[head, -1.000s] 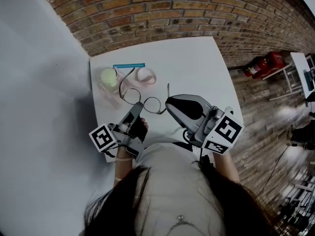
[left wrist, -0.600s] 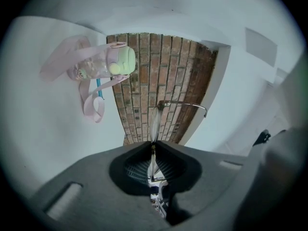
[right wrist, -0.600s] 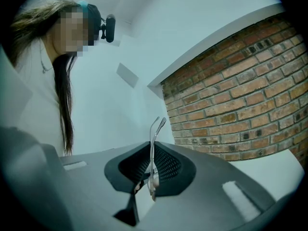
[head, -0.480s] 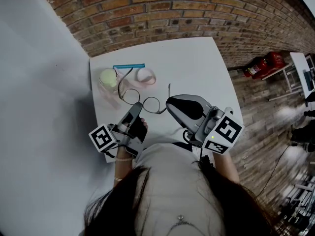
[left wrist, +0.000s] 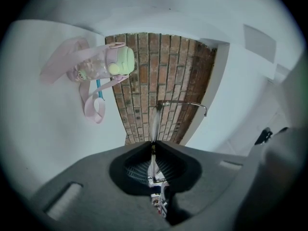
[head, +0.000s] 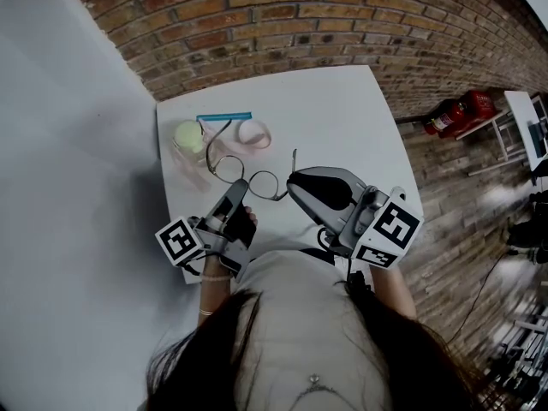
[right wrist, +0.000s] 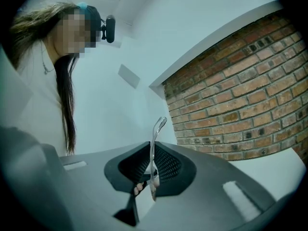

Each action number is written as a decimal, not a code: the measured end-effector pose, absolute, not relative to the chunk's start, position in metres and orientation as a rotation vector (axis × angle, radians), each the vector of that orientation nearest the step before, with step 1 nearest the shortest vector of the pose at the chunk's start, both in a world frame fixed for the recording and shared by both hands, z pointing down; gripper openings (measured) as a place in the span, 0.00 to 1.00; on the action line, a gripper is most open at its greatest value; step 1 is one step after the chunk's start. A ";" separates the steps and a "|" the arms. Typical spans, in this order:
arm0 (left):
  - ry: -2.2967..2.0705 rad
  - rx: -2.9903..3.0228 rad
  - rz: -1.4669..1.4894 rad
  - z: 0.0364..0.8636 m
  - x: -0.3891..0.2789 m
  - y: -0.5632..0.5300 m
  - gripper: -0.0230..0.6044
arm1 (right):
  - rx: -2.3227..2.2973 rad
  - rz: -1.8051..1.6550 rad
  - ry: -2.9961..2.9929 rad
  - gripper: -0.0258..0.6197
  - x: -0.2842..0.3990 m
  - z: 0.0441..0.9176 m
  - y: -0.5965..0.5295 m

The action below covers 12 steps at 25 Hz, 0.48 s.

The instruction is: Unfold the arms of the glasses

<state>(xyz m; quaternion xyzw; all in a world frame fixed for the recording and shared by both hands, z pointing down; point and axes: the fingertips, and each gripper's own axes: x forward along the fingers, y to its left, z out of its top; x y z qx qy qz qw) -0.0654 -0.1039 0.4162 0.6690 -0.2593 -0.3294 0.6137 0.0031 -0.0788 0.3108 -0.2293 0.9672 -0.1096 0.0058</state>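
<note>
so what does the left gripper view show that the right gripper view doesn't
Only the left gripper view: the pink bottle and a blue stick. Only the right gripper view: the person with a head camera. Both: the brick wall, and jaws shut on the glasses, the left gripper on the frame, the right gripper on an arm tip.

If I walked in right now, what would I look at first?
Probably the glasses in the middle of the white table, pinched from both sides: the left gripper is shut on the frame and the right gripper is shut on one arm. Next comes the pink bottle with a green lid at the table's far left corner, with a brick wall beyond.
</note>
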 end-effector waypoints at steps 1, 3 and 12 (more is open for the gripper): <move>-0.600 1.544 -0.758 0.416 -0.065 -0.104 0.07 | -0.716 -0.342 3.028 0.09 0.003 0.311 -0.078; -0.602 1.545 -0.758 0.417 -0.066 -0.104 0.07 | -0.716 -0.340 3.030 0.09 0.003 0.312 -0.078; -0.609 1.535 -0.771 0.418 -0.068 -0.105 0.07 | -0.711 -0.337 3.020 0.10 0.004 0.309 -0.078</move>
